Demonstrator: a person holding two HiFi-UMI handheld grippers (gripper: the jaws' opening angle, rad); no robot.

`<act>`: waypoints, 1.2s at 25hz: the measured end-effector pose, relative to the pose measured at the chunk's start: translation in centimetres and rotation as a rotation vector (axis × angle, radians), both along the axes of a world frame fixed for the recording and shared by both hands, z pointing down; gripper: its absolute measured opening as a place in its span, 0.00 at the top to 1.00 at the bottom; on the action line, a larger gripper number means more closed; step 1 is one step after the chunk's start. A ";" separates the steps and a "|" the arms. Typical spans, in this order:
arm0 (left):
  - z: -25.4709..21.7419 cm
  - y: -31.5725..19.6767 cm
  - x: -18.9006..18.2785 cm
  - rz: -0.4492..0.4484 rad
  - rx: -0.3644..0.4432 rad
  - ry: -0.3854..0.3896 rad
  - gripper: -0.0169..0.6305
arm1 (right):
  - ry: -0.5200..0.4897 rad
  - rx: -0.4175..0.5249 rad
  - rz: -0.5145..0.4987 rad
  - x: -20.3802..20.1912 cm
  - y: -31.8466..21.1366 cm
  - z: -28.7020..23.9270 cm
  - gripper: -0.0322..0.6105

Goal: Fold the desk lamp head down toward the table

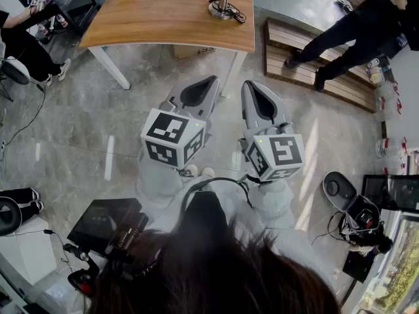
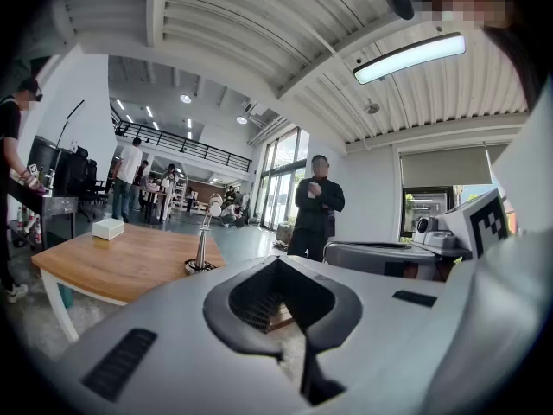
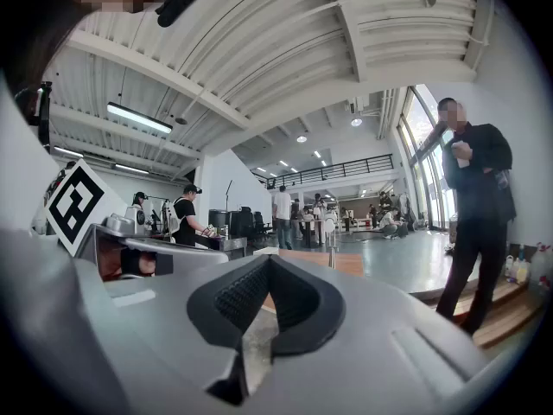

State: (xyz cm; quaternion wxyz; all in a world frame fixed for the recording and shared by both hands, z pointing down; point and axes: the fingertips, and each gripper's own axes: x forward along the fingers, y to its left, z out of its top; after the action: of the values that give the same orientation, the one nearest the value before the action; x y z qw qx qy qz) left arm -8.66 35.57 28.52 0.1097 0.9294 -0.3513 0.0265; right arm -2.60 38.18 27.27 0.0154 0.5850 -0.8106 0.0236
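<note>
Dark hair [image 1: 216,273] fills the near edge. Just beyond it, the left gripper [image 1: 198,91] and right gripper [image 1: 260,100] are held side by side over the grey floor [image 1: 98,110], each with jaws pressed fully together on nothing. Farther off, the desk lamp [image 1: 224,5] stands upright toward the right end of the wooden table [image 1: 157,15], well apart from both.

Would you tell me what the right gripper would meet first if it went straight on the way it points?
Probably the near edge of the wooden table, with the desk lamp just beyond; depth is unclear.
</note>
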 end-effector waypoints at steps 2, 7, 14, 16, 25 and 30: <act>0.0 0.0 0.2 0.001 0.003 -0.001 0.97 | 0.002 0.001 0.001 0.1 0.0 0.0 0.95; 0.0 0.1 0.2 0.003 0.005 -0.005 0.97 | 0.003 0.005 0.004 0.2 0.1 -0.2 0.95; 0.1 -0.3 0.2 -0.011 0.002 -0.007 0.97 | -0.008 0.009 -0.002 0.3 -0.3 0.0 0.95; 0.3 -0.4 0.4 -0.021 0.000 -0.006 0.97 | -0.014 0.014 -0.009 0.7 -0.5 0.2 0.95; 0.7 -3.5 2.2 -0.046 -0.022 -0.015 0.97 | -0.015 0.003 -0.023 3.7 -3.2 0.5 0.95; 1.9 -8.9 3.0 -0.052 -0.026 -0.020 0.97 | -0.021 -0.010 -0.018 5.1 -8.3 2.0 0.95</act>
State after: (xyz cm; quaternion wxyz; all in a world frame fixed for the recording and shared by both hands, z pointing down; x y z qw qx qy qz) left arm -5.62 26.71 30.40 0.1191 0.9182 -0.3759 0.0376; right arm 2.45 29.89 29.29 0.0102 0.5774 -0.8157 0.0337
